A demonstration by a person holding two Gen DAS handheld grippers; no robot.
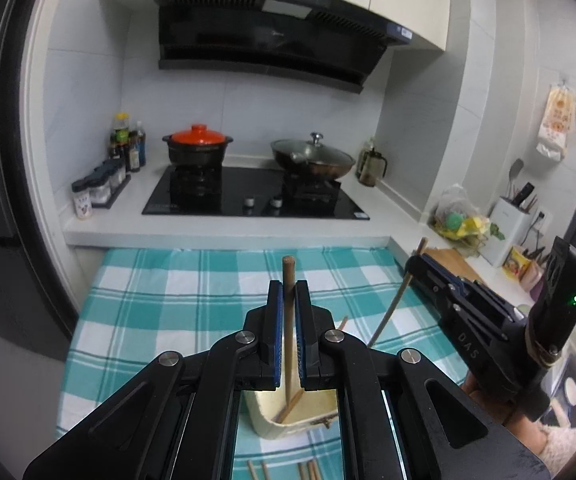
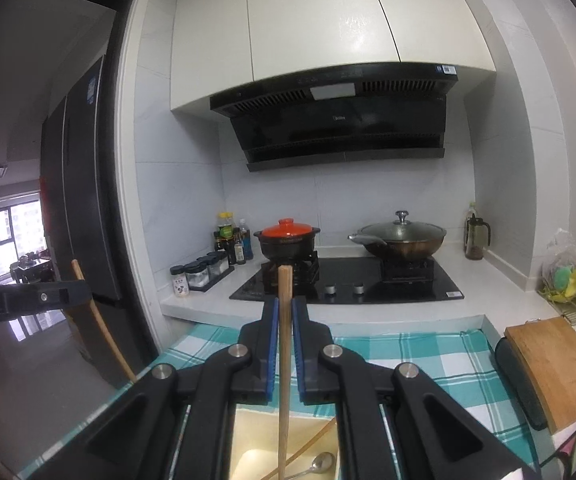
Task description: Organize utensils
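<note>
My left gripper is shut on a wooden chopstick that stands upright between its blue pads, over a cream container holding another chopstick. Loose chopsticks lie on the checked cloth near the bottom edge. At the right, my right gripper is shut on a second chopstick. In the right wrist view, the right gripper clamps that chopstick above the cream container, where a metal spoon lies. The left gripper with its chopstick shows at the left.
Behind the cloth is a black hob with an orange-lidded clay pot and a lidded wok. Condiment bottles and jars stand at the left. A wooden cutting board and a white utensil holder are at the right.
</note>
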